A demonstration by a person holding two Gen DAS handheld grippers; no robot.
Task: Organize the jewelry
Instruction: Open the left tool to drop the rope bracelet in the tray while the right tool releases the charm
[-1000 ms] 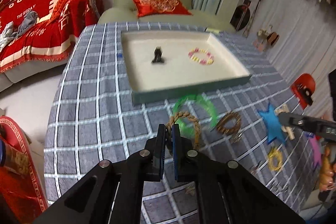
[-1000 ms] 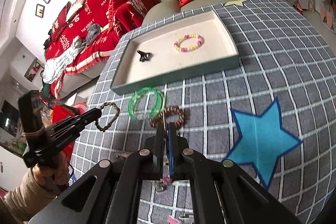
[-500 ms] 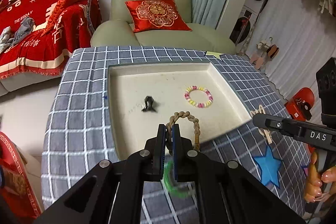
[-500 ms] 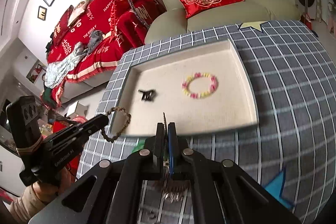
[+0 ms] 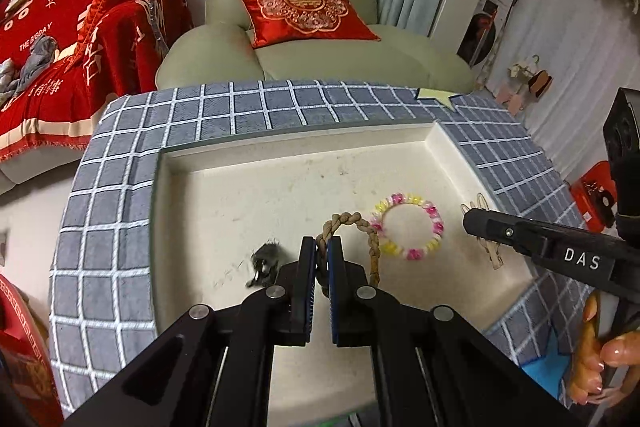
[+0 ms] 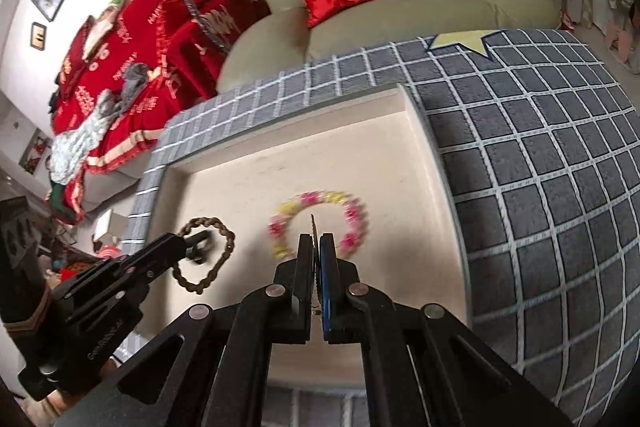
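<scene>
1. The left gripper (image 5: 322, 259) is clamped on a braided brown bracelet (image 5: 372, 247), held over the cream tray (image 5: 240, 211).
2. The right gripper (image 6: 318, 251) pinches a thin metal piece (image 6: 313, 227).
3. A pink-yellow bead bracelet (image 5: 408, 225) lies in the tray.

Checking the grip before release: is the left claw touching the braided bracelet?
Touching. In the left wrist view the left claw pinches the braided bracelet, whose loop sticks out past the tips.
</scene>
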